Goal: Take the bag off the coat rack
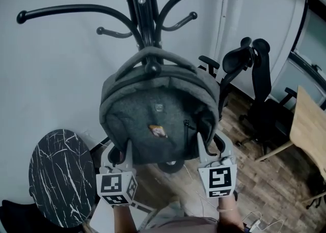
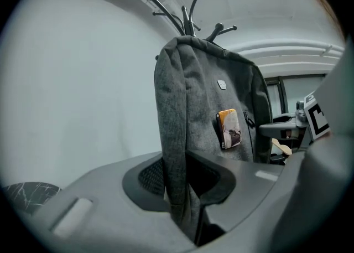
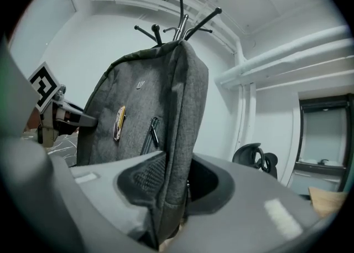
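A grey felt backpack (image 1: 158, 120) hangs by its top handle from a hook of the black coat rack (image 1: 142, 7). It carries a small orange badge on its front. My left gripper (image 1: 127, 151) clamps the bag's lower left side edge, and my right gripper (image 1: 202, 146) clamps its lower right side edge. In the left gripper view the bag (image 2: 210, 108) rises from between the jaws of the left gripper (image 2: 180, 182), pads against the fabric, rack hooks (image 2: 188, 16) above. The right gripper view shows the right gripper (image 3: 174, 182) pinching the bag (image 3: 149, 113) the same way.
A round black marble-top table (image 1: 61, 176) stands at lower left beside the rack. A black office chair (image 1: 254, 74) and a wooden desk (image 1: 308, 125) are at the right on wood flooring. Cables (image 1: 254, 222) lie by my feet. A white wall is close behind the rack.
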